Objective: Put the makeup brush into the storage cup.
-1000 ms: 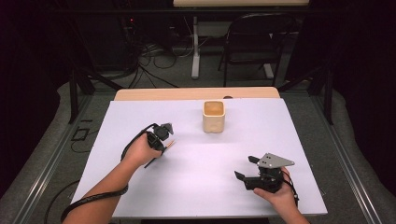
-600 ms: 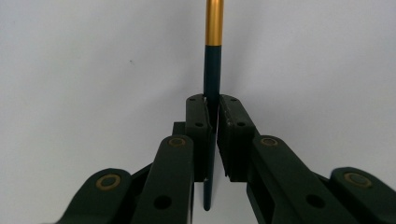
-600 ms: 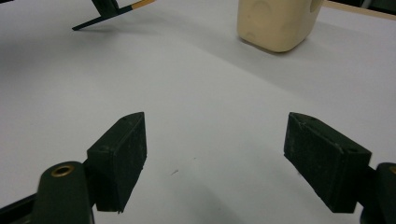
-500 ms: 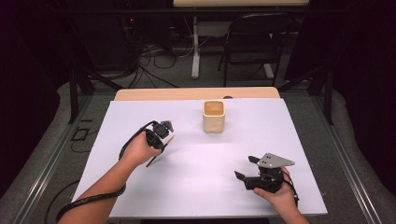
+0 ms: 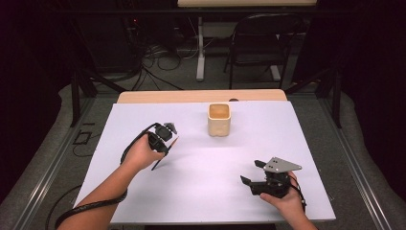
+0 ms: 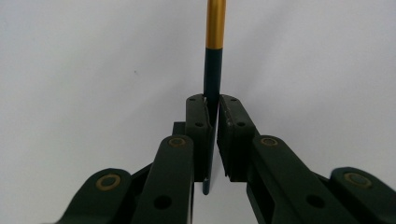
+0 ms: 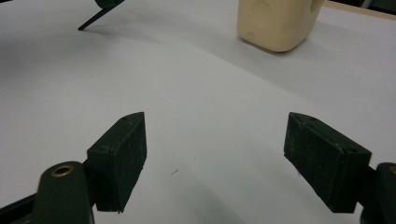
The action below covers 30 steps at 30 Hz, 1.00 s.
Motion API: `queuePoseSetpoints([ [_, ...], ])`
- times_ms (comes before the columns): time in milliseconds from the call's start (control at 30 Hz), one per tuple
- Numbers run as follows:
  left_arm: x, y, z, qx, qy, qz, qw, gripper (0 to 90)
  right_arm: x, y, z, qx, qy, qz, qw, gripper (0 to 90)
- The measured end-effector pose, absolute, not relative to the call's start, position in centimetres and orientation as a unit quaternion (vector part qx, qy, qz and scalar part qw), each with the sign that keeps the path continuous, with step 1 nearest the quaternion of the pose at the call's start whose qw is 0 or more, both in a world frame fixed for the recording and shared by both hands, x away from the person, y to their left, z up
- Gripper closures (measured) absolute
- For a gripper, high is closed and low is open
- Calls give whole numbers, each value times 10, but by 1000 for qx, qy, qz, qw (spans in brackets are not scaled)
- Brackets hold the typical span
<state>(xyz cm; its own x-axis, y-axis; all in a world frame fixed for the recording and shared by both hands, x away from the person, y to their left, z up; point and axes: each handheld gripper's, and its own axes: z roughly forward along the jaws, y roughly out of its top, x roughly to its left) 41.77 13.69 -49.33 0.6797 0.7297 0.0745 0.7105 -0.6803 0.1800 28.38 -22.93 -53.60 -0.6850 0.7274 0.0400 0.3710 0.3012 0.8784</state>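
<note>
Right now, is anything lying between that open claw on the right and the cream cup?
No. In the high view, only bare white table lies between the right claw and the cream cup.

A dark room: grey floor point(image 5: 57, 124) strewn with cables point(image 5: 158, 72), a black chair point(image 5: 261, 43) (behind the white-covered table point(image 5: 297, 124)).

The cream cup point(image 5: 219, 120) is the one thing standing on the white table point(image 5: 287, 124), near its far edge at the middle. Left, right and in front of the cup the surface lies bare, so a hand could pass on any of those sides. In front of the cup and to its left, the left gripper point(image 5: 165, 135) hangs with a dark pencil point(image 5: 164, 154) clamped in it; in front and to the right sits the right gripper point(image 5: 253, 172), jaws spread wide.
</note>
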Motion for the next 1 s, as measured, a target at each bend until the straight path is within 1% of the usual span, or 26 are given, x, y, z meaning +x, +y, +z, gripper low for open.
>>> queuePoseSetpoints([
  [533,418,145,-507,904,406,69,113,829,284,-229,-536,350,786,475,185,209],
  [767,418,148,-509,904,411,68,102,830,284,-229,-536,351,786,474,184,209],
  [1000,419,147,-503,907,405,68,93,831,284,-229,-536,350,787,473,184,209],
])
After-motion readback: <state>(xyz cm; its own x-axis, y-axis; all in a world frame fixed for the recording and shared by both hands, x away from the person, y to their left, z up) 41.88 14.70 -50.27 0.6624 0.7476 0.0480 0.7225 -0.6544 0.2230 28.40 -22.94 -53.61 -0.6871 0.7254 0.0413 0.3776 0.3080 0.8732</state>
